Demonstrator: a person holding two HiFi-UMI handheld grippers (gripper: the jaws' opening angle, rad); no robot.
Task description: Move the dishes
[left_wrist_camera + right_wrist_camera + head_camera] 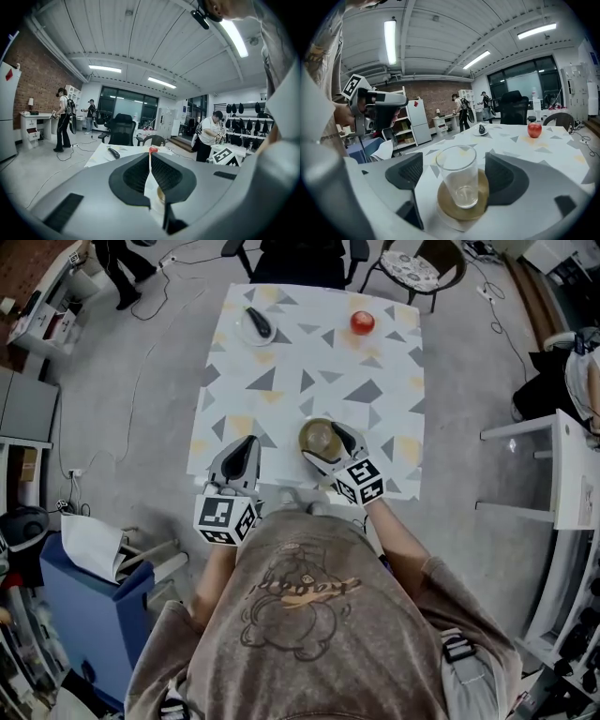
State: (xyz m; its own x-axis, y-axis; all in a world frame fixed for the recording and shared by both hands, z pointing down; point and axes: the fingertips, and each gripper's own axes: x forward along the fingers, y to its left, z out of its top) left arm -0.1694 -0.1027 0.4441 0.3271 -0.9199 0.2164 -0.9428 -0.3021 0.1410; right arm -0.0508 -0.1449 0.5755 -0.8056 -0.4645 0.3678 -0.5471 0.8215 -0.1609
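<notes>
with right claw (454, 172) released around the glass (458, 180) on its coaster (446, 207) at lower centre, left claw (150, 174) clenched empty, could tip the glass if closed off-centre.

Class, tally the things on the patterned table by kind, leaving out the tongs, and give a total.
Glass: 1
Brown coaster: 1
Red apple: 1
White plate: 1
Dark object on the plate: 1
Total: 5

Red apple (363, 322), triangle-patterned tablecloth (281, 381)
</notes>
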